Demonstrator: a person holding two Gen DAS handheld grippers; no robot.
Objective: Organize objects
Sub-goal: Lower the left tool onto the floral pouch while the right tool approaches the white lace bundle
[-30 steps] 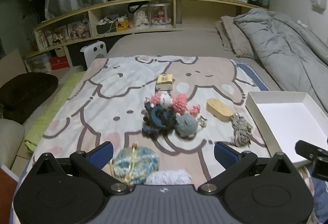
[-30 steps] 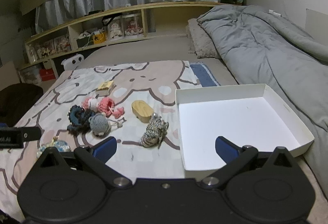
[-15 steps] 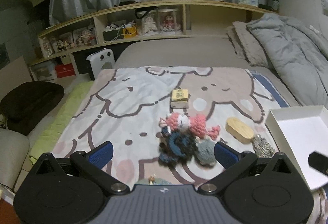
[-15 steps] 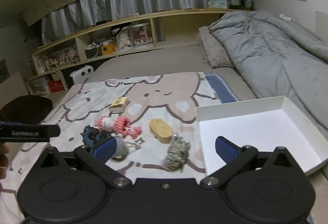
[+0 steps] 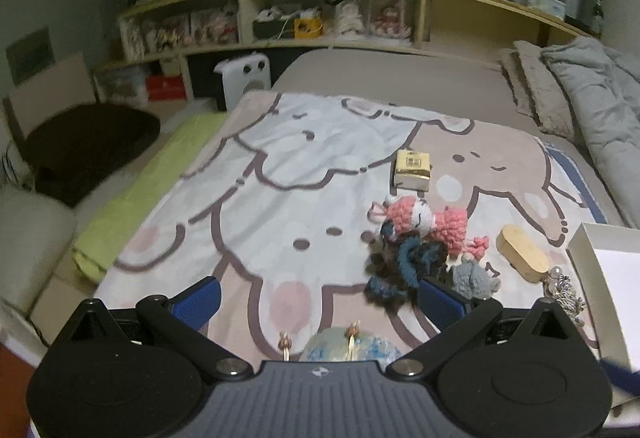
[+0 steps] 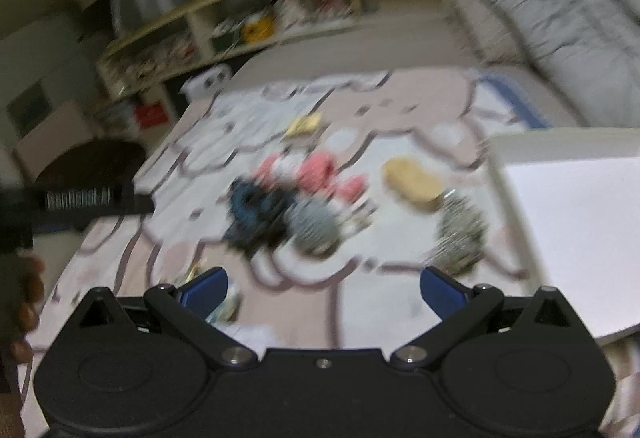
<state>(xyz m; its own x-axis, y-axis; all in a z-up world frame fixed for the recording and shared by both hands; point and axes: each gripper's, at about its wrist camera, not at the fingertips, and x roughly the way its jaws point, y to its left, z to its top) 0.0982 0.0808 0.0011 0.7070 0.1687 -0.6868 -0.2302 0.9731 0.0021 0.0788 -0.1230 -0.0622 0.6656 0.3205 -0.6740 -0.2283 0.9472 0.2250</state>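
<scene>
Just ahead of the spread left tongs (image 5: 318,302) lie crocheted toys (image 5: 420,238).

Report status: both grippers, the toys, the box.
Left gripper open, right gripper open, both empty. Crochet toys loose on blanket. White box empty. Nothing blocking.

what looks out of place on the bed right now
The small toys, a wooden box and a yellow pack lie scattered loose on the blanket, while the white tray beside them is bare where visible. Nothing looks spilled or broken.
</scene>
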